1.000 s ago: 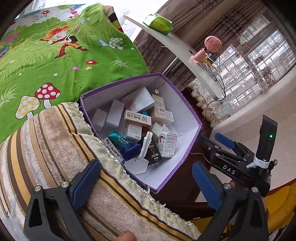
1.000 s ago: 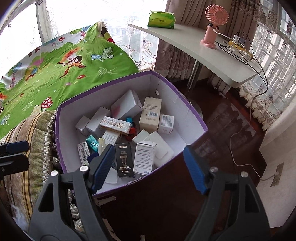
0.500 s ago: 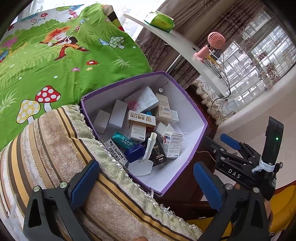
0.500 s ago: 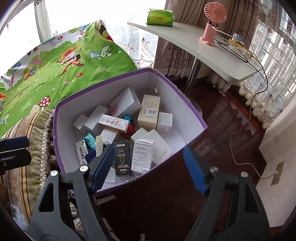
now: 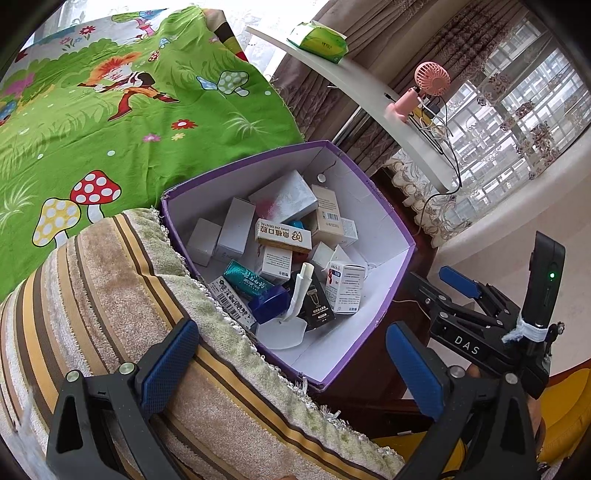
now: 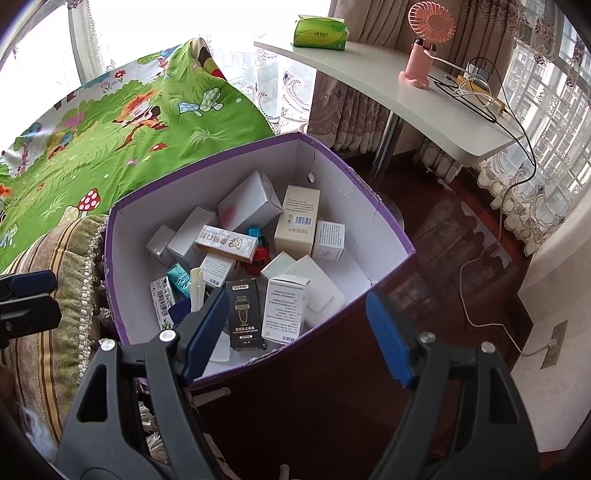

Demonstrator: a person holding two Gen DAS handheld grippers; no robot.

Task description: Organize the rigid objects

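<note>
Beyond both hand-held grippers, a green cartoon bedsheet (image 5: 110, 122) over the bed, a curved white counter (image 6: 424, 96) with a pink fan (image 6: 424, 40) and a green tissue pack (image 6: 320, 32) against curtained windows. Just ahead and below, a purple-rimmed cardboard box (image 6: 388, 236) with white walls, pressed against a striped towel-covered cushion (image 5: 110, 314) under the left hand-held gripper (image 5: 291, 365). Inside the box, a jumble of small cartons: a tall beige carton (image 6: 297, 221) toward the far side, a white carton with print (image 6: 286, 308) and a black carton (image 6: 244, 314) nearest the right hand-held gripper (image 6: 297, 332). Left hand-held gripper wide apart, holding nothing. Right hand-held gripper likewise wide, empty, above the box's near edge.
</note>
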